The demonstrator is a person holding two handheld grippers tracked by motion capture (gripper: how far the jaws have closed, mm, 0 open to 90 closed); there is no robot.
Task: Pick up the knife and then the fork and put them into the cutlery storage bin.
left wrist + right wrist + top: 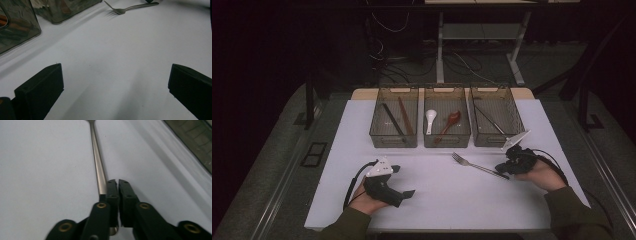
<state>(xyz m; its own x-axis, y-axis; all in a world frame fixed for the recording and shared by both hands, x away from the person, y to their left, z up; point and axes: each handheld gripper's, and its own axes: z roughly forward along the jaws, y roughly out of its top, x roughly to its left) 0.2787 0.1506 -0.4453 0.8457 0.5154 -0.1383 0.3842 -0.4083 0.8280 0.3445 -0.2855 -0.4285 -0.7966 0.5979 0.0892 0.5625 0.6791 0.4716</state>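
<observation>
Lying flat, slim silver fork (473, 165) beside nearly closed, empty right tool (117, 185).

Brushed metal fork (473, 164), matt white tabletop (442, 195), smoky translucent plastic bins (447, 117)

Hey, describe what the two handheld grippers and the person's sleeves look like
Both grippers are black. The left gripper carries a pale grey three-cornered plate on top and trails a black cable; its jaws are thick, blocky black pads. The right gripper has the same plate and cable, and its jaw arms show brass-coloured rivets. The sleeves are dark olive green.
</observation>
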